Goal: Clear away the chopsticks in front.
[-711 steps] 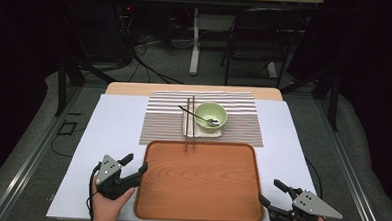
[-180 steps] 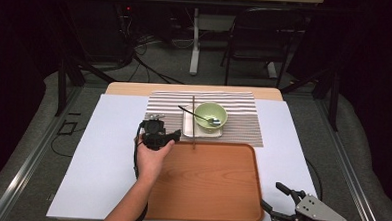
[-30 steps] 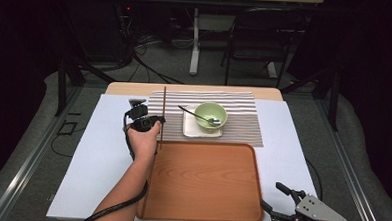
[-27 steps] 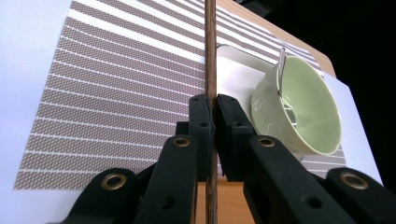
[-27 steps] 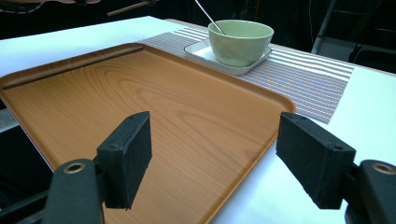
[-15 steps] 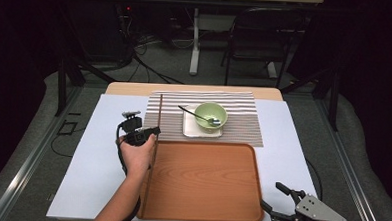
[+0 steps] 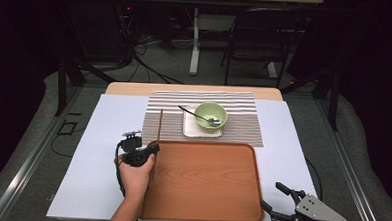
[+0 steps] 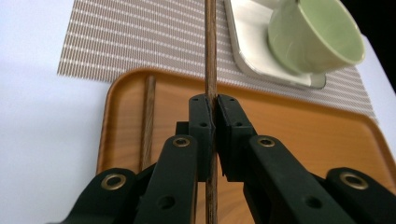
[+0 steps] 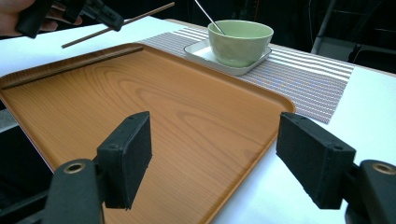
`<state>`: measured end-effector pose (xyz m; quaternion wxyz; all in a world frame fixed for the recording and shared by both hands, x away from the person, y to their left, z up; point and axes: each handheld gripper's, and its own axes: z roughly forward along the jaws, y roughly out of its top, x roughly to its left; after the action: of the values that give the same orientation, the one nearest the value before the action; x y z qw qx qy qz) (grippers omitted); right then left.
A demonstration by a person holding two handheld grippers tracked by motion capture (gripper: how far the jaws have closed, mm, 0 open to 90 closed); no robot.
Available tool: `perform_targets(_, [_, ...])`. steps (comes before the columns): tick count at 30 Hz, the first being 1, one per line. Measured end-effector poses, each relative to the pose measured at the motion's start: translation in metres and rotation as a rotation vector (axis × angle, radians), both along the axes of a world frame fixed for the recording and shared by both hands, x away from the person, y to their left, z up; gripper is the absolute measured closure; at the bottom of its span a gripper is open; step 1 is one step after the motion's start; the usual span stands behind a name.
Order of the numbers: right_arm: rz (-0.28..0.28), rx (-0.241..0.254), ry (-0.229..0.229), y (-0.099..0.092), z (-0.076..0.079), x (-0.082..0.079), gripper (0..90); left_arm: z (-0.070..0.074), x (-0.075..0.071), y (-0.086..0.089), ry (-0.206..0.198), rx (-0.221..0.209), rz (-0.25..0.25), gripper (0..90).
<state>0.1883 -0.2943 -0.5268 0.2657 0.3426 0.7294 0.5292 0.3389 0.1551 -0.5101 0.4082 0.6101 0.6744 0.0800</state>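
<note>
My left gripper [image 7: 149,149] [image 8: 212,105] is shut on a dark wooden chopstick [image 7: 160,124] [image 8: 211,56], held just above the left edge of the orange wooden tray [image 7: 205,186] [image 8: 303,135]. The stick points away toward the striped placemat [image 7: 168,122]. A second chopstick [image 8: 148,121] [image 9: 70,65] lies inside the tray along its left rim. My right gripper [image 7: 273,196] [image 9: 215,154] rests open at the tray's near right corner with nothing between its jaws. From the right gripper view, the left gripper [image 9: 100,14] and its chopstick [image 9: 140,16] hover over the tray's far corner.
A green bowl [image 7: 210,114] [image 9: 240,42] with a metal spoon [image 7: 191,112] in it stands on a white square plate [image 7: 195,129] on the placemat, just beyond the tray. White paper [image 7: 97,156] covers the table [image 7: 195,90]. A chair [image 7: 259,38] stands beyond it.
My left hand has carried the chopstick nearer and lower, from over the placemat's left edge to the tray's left rim. The right gripper has stayed where it was.
</note>
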Motion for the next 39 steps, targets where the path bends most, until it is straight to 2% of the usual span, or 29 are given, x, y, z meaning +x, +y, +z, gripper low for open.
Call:
perform_targets(4, [0.000, 0.000, -0.001, 0.000, 0.000, 0.000, 26.4, -0.004, -0.009, 0.001, -0.002, 0.019, -0.009, 85.3])
perform_targets(13, [0.000, 0.000, 0.000, 0.000, 0.000, 0.000, 26.4, -0.006, -0.030, 0.005, 0.001, 0.014, -0.006, 85.3])
perform_targets(18, [0.000, 0.001, 0.003, 0.000, 0.000, 0.000, 26.4, -0.009, -0.039, 0.003, 0.006, 0.044, -0.003, 85.3])
perform_targets(22, [0.000, 0.000, 0.002, 0.000, 0.000, 0.000, 26.4, -0.014, -0.047, 0.002, 0.026, 0.040, -0.006, 85.2])
perform_targets(26, [-0.001, 0.001, 0.003, 0.000, 0.000, 0.000, 26.4, -0.016, -0.055, 0.002, 0.038, 0.053, -0.003, 85.3])
perform_targets(36, [-0.001, 0.000, 0.003, 0.000, 0.000, 0.001, 26.4, -0.025, -0.068, -0.003, 0.093, 0.100, -0.001, 85.3])
perform_targets(39, [-0.002, 0.003, 0.006, 0.000, 0.000, 0.001, 26.3, -0.026, -0.071, -0.006, 0.098, 0.132, -0.008, 85.3])
